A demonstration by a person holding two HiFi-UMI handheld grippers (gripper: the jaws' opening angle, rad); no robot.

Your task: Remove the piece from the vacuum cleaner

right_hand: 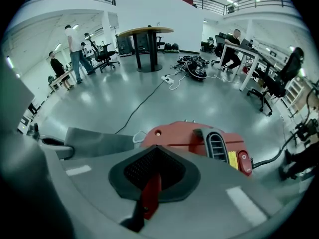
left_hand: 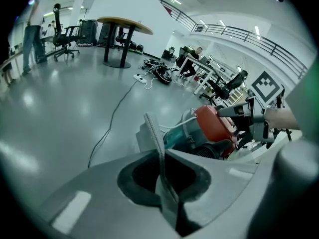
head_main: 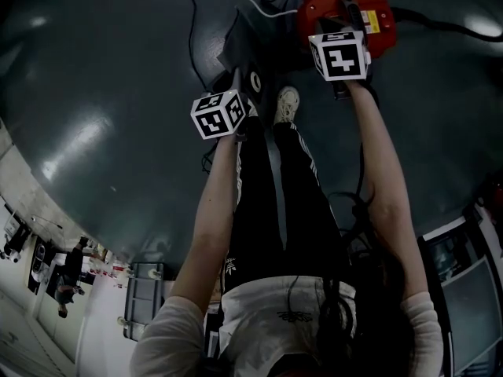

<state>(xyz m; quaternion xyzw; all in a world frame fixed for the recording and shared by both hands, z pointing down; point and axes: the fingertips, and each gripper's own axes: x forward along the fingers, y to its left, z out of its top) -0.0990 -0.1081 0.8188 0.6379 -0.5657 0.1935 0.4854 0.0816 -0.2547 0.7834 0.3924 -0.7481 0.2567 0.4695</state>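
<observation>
Item 1: red drum-shaped plastic vacuum cleaner [head_main: 344,10], on floor.

Right gripper [right_hand: 152,166]: clamped on narrow red tab [right_hand: 149,195] at vacuum's top, probably to steady the body.

Left gripper [left_hand: 162,156]: pinched shut on thin grey woven strip [left_hand: 155,133], seemingly the edge of grey fabric piece [right_hand: 94,141] just beside vacuum; likely held for pulling free.

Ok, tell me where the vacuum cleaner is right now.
The red vacuum cleaner sits on the floor at the top of the head view, right of centre, beyond the person's shoe, directly under the right gripper.
</observation>
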